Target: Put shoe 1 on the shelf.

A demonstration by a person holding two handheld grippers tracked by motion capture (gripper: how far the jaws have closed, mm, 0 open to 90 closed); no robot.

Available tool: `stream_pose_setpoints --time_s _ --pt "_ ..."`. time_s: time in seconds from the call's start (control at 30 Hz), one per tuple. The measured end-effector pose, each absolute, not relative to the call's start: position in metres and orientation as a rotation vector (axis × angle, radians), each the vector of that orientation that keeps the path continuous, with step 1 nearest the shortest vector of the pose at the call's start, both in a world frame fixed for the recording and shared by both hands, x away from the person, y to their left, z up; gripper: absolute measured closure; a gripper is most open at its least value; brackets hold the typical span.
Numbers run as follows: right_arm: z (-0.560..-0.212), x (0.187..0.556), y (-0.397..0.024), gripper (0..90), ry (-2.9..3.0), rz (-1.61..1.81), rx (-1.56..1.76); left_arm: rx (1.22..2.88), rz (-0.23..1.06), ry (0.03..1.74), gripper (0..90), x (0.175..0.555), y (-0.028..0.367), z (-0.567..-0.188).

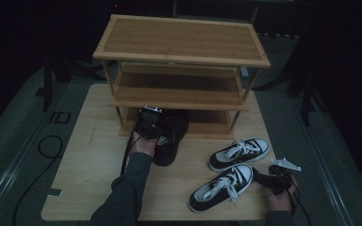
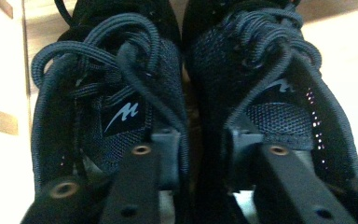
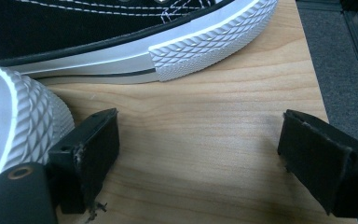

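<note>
Black sneakers — between left gripper pads (slack)

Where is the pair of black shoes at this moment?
In the high view, the pair of black shoes lies left of centre on the table, toes under the wooden rack, at the left gripper.

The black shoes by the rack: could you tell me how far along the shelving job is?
Done: the black shoes are partly under the rack's bottom shelf. In hand: the left gripper sits between them. Left: the black-and-white sneakers lie on the table beside the open right gripper.
</note>
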State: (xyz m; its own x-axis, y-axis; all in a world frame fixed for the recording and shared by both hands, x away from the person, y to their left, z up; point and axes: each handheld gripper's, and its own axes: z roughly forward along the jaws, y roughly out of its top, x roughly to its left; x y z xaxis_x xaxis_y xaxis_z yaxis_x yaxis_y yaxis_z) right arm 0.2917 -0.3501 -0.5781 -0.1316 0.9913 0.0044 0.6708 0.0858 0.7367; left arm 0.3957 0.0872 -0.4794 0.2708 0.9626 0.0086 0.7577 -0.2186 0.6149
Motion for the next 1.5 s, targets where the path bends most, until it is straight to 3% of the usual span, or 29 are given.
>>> stream_pose_setpoints --time_s 0.3,0.53,0.9,1.0,1.5 --pt "-0.578 0.292 -0.35 12.5 1.86 0.822 1.632 2.067 0.512 1.513 59.9 0.388 0.093 -0.472" --pt "-0.578 0.292 -0.35 12.4 1.86 0.822 1.633 2.089 0.579 1.45 60.3 0.371 0.097 -0.464" --pt "-0.578 0.292 -0.35 12.5 1.86 0.822 1.633 2.094 0.536 1.312 80.2 0.352 0.115 -0.45" --pt "-0.578 0.292 -0.35 12.5 1.86 0.822 1.634 2.096 0.524 1.269 89.2 0.345 0.12 -0.448" --pt "-0.578 0.292 -0.35 12.6 1.857 0.823 1.637 2.146 0.416 1.113 90.0 0.321 0.135 -0.46"
